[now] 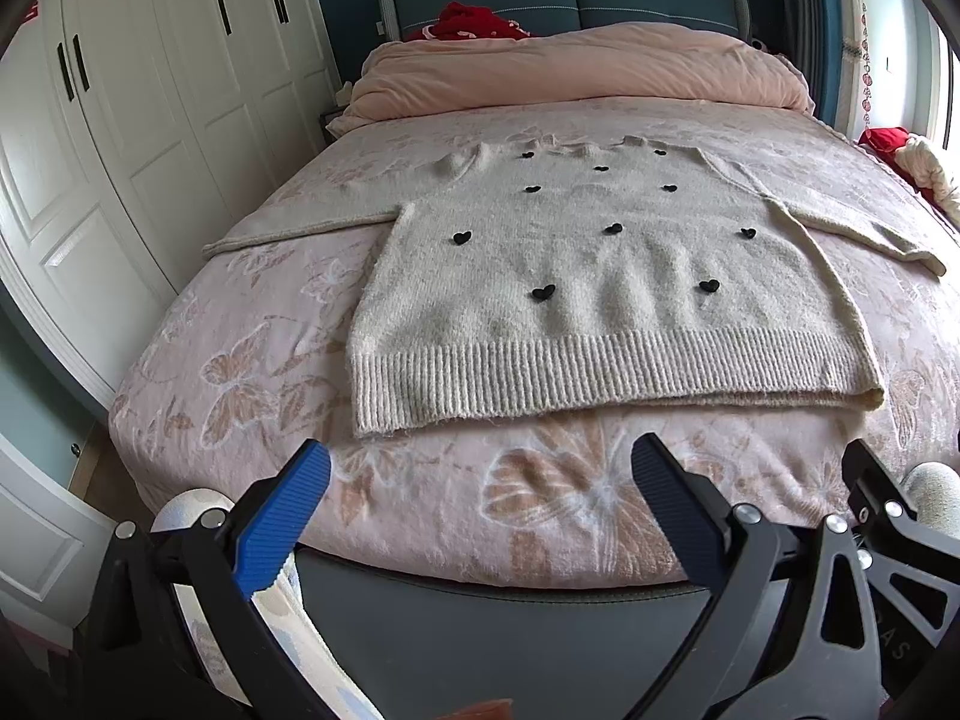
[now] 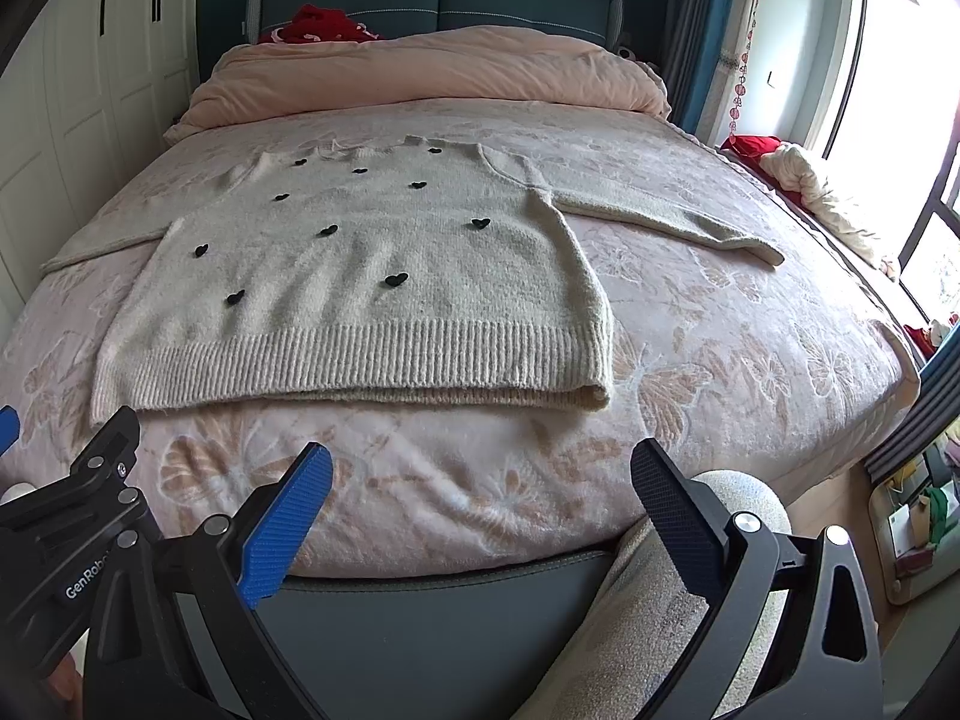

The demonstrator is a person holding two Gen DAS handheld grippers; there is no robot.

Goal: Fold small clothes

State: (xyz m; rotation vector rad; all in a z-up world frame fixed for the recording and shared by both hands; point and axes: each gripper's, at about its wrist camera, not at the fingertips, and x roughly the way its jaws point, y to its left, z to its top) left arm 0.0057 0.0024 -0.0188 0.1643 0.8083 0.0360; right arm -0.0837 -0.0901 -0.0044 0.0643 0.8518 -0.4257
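A cream knit sweater (image 1: 600,294) with small black hearts lies flat on the bed, front up, ribbed hem nearest me, both sleeves spread out to the sides. It also shows in the right wrist view (image 2: 372,294). My left gripper (image 1: 480,468) is open and empty, hovering over the foot of the bed just short of the hem. My right gripper (image 2: 480,468) is open and empty too, near the bed's foot, to the right of the hem's right corner. Part of the right gripper's frame shows at the right edge of the left wrist view.
The bed (image 1: 252,324) has a pink butterfly-print cover. A rolled pink duvet (image 1: 576,72) lies at the head, with red cloth (image 1: 474,21) behind it. White wardrobes (image 1: 120,138) stand at the left. A window (image 2: 900,120) and cluttered ledge are at the right.
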